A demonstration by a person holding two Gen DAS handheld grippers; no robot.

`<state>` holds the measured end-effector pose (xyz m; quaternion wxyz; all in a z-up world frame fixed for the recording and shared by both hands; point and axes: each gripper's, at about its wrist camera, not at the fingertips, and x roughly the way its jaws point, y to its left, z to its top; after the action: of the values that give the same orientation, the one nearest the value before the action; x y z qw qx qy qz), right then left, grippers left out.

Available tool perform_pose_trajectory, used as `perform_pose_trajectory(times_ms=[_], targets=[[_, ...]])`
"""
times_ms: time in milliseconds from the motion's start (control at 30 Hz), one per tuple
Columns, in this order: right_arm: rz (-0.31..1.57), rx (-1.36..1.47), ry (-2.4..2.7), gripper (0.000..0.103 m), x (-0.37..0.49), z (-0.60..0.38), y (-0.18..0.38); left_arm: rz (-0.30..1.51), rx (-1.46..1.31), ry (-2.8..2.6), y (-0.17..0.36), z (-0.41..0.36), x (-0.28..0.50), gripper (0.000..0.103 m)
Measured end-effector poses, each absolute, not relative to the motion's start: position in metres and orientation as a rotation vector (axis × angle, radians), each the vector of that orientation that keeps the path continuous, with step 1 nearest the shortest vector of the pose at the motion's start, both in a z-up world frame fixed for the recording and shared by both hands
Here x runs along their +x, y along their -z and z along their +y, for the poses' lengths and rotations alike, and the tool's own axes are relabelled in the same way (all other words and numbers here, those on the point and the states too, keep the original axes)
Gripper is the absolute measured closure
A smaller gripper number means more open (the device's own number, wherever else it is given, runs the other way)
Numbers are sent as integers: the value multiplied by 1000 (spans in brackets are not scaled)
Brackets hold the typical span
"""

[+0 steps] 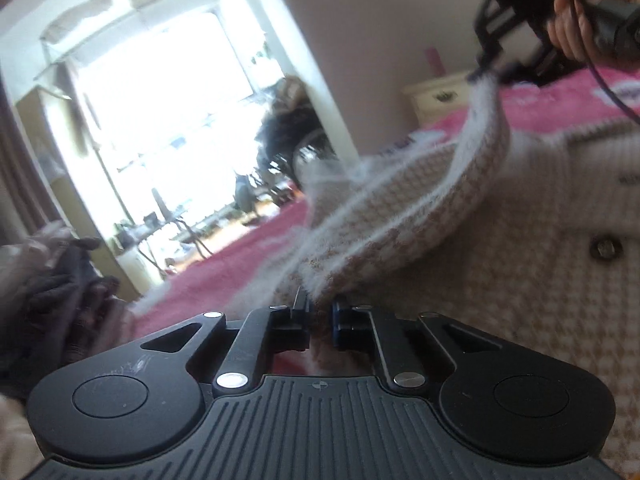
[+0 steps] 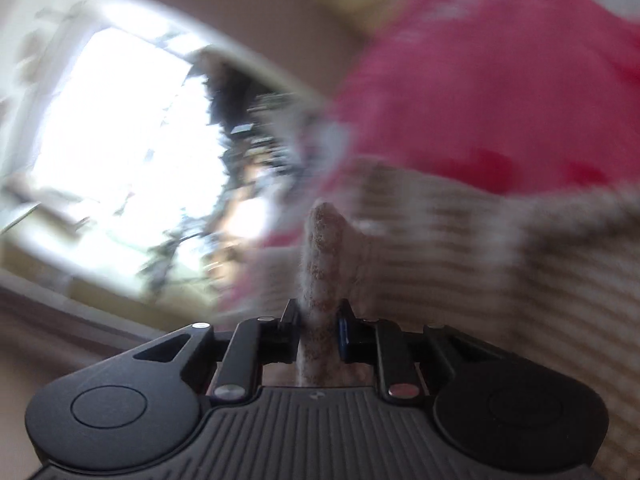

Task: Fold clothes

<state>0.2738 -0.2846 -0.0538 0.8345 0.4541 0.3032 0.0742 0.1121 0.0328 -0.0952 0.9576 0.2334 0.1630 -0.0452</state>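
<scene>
A cream and tan houndstooth knit jacket (image 1: 500,280) with white fuzzy trim (image 1: 480,132) and a metal button (image 1: 606,248) lies on a pink blanket (image 1: 560,96). In the left wrist view my left gripper (image 1: 323,314) is shut on the jacket's fuzzy edge close to the camera. At the top right, my right gripper (image 1: 484,70) holds a strip of that trim lifted off the bed. The blurred right wrist view shows my right gripper (image 2: 318,316) shut on a narrow fold of the jacket (image 2: 324,248), which stands up between the jaws.
A person's hand (image 1: 572,20) grips the right tool's handle. A cream nightstand (image 1: 436,96) stands past the bed by the wall. Dark clothing (image 1: 60,280) is heaped at the left edge. A dark fluffy item (image 1: 292,136) sits by a bright window (image 1: 160,120).
</scene>
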Motion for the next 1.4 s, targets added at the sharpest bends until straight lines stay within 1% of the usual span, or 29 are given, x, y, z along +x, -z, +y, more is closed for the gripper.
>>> perform_pose_trajectory(times_ms=[100,167,200,267,333,367,467,600,667,700,767,800,867,900,933,967,1000,1133,1233,1333,1400], targets=[[546,871,-336,84,268,-277,10,291,491,99,82,36,95,96],[538,797,-360,84,258,-281,2,287,572,128,90,30,83,96],[579,769,-334,84,253,-286,14,302,628,147,100,25,80,96],[718,725,-242,83,249,-297,56,335,717,176,119,18,78,96],[882,737,-129,83,247,-307,107,363,794,195,138,12,78,96],[914,758,-103,84,244,-310,123,355,832,192,142,10,77,96],[832,824,-136,83,230,-314,130,336,872,188,136,7,74,96],[598,747,-292,83,221,-304,89,314,893,190,127,8,69,96],[574,702,-308,84,225,-303,86,332,909,210,137,8,68,96],[620,660,-278,83,230,-302,95,339,922,219,142,7,69,95],[815,590,-192,80,239,-302,128,332,958,222,148,7,64,95],[872,616,-177,81,239,-306,142,332,969,224,150,7,61,94],[844,718,-181,76,230,-317,145,371,927,245,143,15,59,94],[839,740,-165,70,225,-321,142,409,891,263,137,20,59,93],[831,747,-143,67,219,-325,139,451,843,281,131,26,58,92],[823,733,-113,67,216,-328,134,488,797,296,124,31,57,92],[810,693,-74,64,218,-332,127,515,756,301,118,36,57,92],[690,533,-65,67,211,-326,83,550,593,258,97,51,54,92],[626,409,-184,70,215,-283,54,536,390,215,77,59,75,91],[580,254,-333,71,219,-223,47,509,221,193,72,51,104,91],[587,175,-392,72,225,-191,58,540,149,177,81,43,123,90]])
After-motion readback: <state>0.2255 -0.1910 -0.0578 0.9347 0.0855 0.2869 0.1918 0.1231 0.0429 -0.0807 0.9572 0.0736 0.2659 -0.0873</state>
